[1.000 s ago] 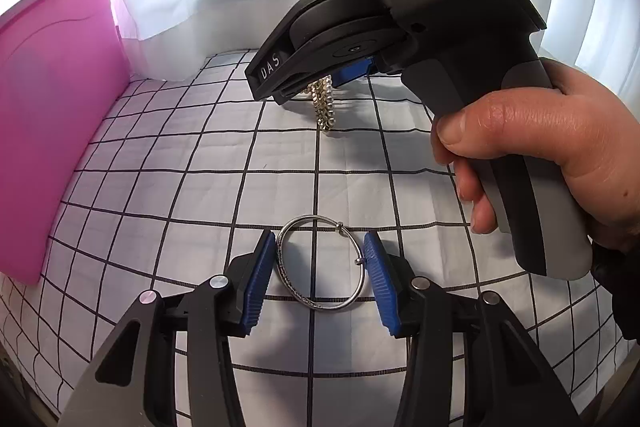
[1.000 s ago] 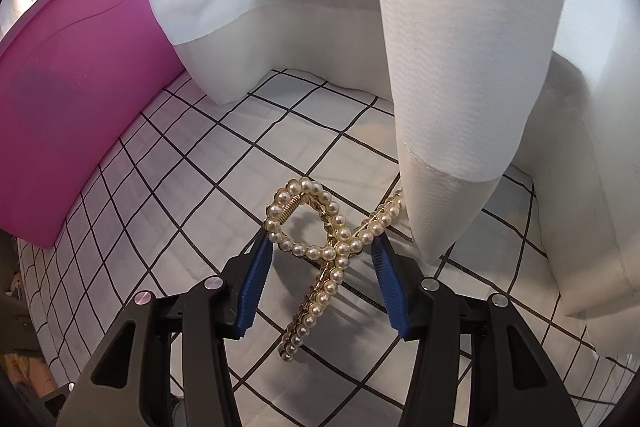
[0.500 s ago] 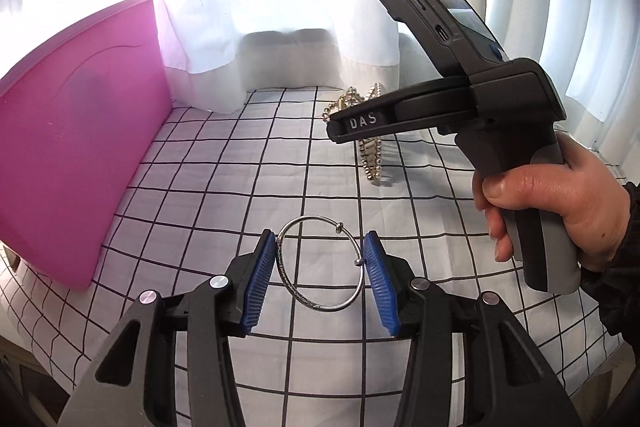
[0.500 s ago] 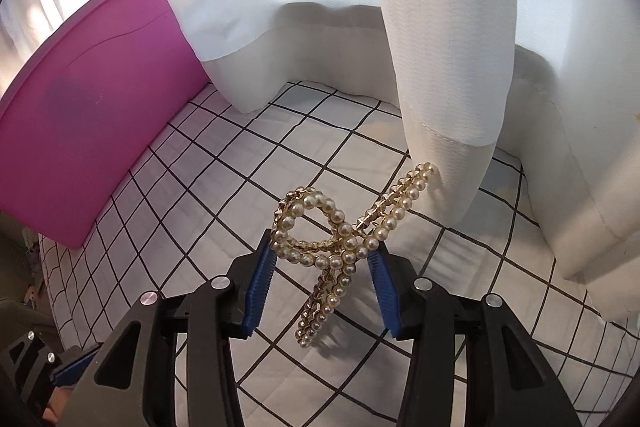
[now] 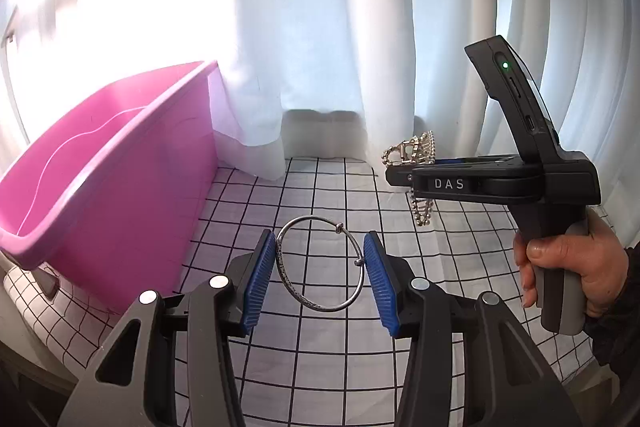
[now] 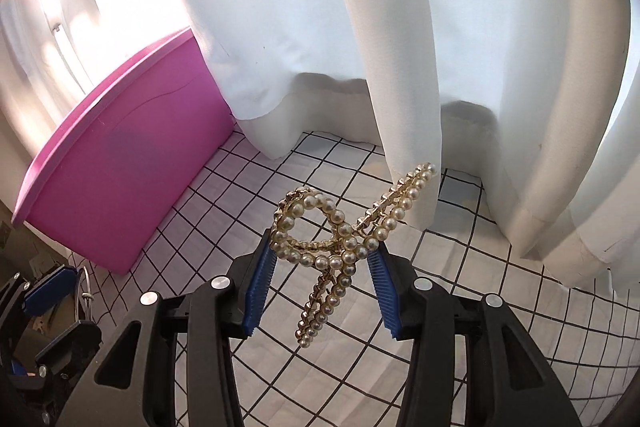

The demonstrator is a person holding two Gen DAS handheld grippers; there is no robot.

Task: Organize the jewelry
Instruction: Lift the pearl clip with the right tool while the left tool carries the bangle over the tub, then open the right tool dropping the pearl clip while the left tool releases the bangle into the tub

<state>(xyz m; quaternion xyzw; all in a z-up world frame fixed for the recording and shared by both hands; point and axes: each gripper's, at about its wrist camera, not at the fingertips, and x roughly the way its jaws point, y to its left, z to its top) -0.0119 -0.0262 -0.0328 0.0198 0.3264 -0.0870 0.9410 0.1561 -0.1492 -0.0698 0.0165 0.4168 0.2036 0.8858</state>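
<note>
Both grippers now higher above the checked cloth (image 5: pixel 320 367). Silver bangle (image 5: pixel 320 264): clamped between left gripper (image 5: pixel 320 281) pads, lifted. Pearl hair clip (image 6: pixel 340 247): pinched in right gripper (image 6: pixel 322 287), lifted. Pink bin (image 5: pixel 108 179): ten o'clock. White curtain (image 6: pixel 360 27): twelve o'clock.

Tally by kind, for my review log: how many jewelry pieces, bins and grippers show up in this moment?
Jewelry pieces: 2, a silver bangle in the left gripper and a pearl hair claw in the right gripper.
Bins: 1, the pink bin.
Grippers: 2.
Total: 5.
</note>
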